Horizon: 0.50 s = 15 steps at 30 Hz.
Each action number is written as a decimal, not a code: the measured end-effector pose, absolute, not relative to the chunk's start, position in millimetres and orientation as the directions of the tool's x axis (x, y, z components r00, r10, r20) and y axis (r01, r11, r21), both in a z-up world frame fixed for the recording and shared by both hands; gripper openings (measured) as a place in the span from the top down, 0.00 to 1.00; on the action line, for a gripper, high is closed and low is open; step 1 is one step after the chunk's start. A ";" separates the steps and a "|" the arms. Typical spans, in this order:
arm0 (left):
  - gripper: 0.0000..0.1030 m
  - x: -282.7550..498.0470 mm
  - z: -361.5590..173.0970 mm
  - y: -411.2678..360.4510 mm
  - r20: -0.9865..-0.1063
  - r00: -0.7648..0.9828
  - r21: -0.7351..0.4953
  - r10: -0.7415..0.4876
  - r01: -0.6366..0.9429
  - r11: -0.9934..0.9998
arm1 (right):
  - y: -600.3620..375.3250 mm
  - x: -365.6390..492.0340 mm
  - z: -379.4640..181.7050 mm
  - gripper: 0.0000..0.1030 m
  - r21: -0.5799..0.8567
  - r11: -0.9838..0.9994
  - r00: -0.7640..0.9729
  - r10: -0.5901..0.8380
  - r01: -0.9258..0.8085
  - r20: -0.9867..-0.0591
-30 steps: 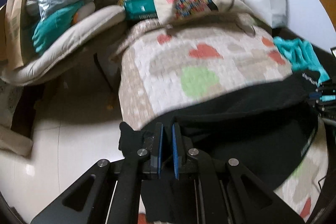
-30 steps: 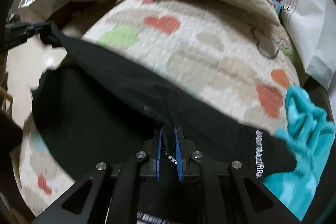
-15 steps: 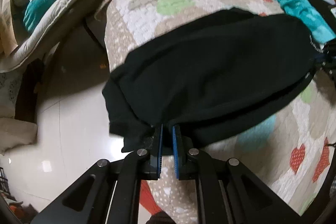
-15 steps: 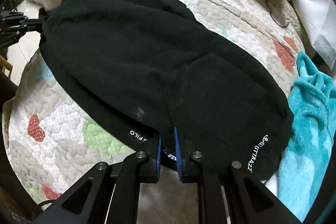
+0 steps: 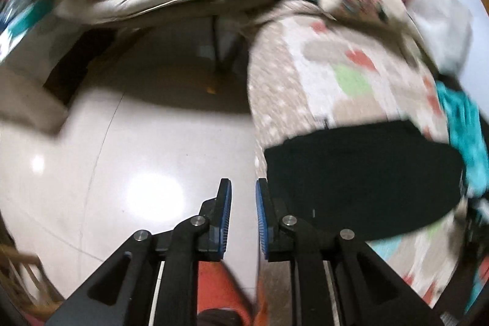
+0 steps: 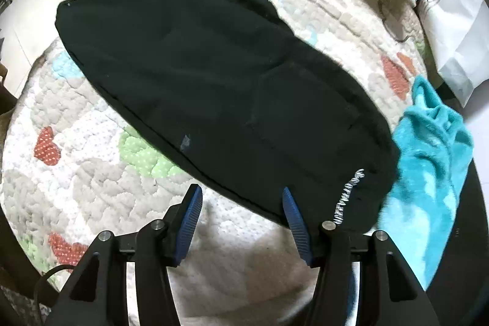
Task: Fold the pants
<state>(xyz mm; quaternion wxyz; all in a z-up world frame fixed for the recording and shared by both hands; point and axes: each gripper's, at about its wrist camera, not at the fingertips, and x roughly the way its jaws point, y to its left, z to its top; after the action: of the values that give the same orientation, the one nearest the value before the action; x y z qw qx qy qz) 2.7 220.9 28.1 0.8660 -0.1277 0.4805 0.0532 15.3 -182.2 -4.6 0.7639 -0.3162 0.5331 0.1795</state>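
Soft, limp black pants (image 6: pixel 214 75) lie folded on the quilt (image 6: pixel 91 161), best pinched at corners; both tongs, left gripper (image 5: pixel 243 213) and right gripper (image 6: pixel 241 222), spread empty.

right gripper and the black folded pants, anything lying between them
Nothing lies between them. In the right wrist view only a bare strip of the heart-patterned quilt separates the open right gripper from the near edge of the black folded pants.

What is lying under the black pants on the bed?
The black pants lie flat on a quilt with heart patches, which shows all around them. The quilt part beneath the pants is covered; nothing else under them can be seen.
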 end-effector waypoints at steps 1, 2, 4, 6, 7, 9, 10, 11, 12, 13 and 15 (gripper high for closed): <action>0.85 8.4 27.9 221.4 -0.850 0.526 -0.177 -0.031 -0.229 0.957 | -181.6 15.5 0.1 0.42 -0.282 0.742 0.368 -0.051 -0.608 -0.928; 0.85 14.9 26.9 219.7 -0.857 0.515 -0.174 -0.024 -0.245 0.954 | -182.0 17.9 5.6 0.42 -0.265 0.753 0.368 -0.033 -0.602 -0.929; 0.85 29.0 21.9 213.0 -0.872 0.490 -0.160 -0.007 -0.270 0.949 | -179.4 22.5 13.5 0.42 -0.249 0.776 0.376 -0.017 -0.580 -0.927; 0.82 36.8 15.0 209.6 -0.878 0.478 -0.180 -0.014 -0.304 0.935 | -177.2 31.3 20.7 0.42 -0.234 0.803 0.389 -0.003 -0.549 -0.921; 0.82 40.6 10.5 213.0 -0.879 0.476 -0.214 -0.035 -0.328 0.920 | -174.9 36.3 24.1 0.42 -0.222 0.813 0.400 0.014 -0.538 -0.917; 0.80 44.5 0.0 220.8 -0.876 0.476 -0.271 -0.074 -0.360 0.893 | -164.0 43.4 30.6 0.42 -0.187 0.828 0.418 0.062 -0.528 -0.906; 0.80 45.1 -3.9 222.4 -0.878 0.473 -0.276 -0.078 -0.366 0.889 | -157.2 46.1 31.7 0.42 -0.163 0.832 0.418 0.089 -0.530 -0.904; 0.80 45.4 -5.1 222.6 -0.876 0.476 -0.273 -0.074 -0.364 0.890 | -150.1 49.5 31.6 0.42 -0.139 0.833 0.412 0.114 -0.536 -0.904; 0.80 45.3 -5.8 221.7 -0.873 0.483 -0.266 -0.065 -0.361 0.894 | -140.9 51.0 30.5 0.42 -0.121 0.832 0.408 0.134 -0.541 -0.903; 0.79 45.9 -6.4 217.3 -0.870 0.489 -0.258 -0.060 -0.350 0.900 | -133.8 53.8 28.3 0.42 -0.118 0.831 0.412 0.141 -0.543 -0.900; 0.74 48.6 -7.0 200.8 -0.865 0.498 -0.238 -0.057 -0.309 0.921 | -122.7 59.8 21.6 0.42 -0.123 0.839 0.435 0.144 -0.530 -0.889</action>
<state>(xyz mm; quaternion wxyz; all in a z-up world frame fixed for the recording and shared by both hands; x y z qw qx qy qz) 48.6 200.8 -7.0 0.8454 -0.1846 0.4956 0.0746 59.8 -122.7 21.6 0.8239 -0.1965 0.4906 0.2046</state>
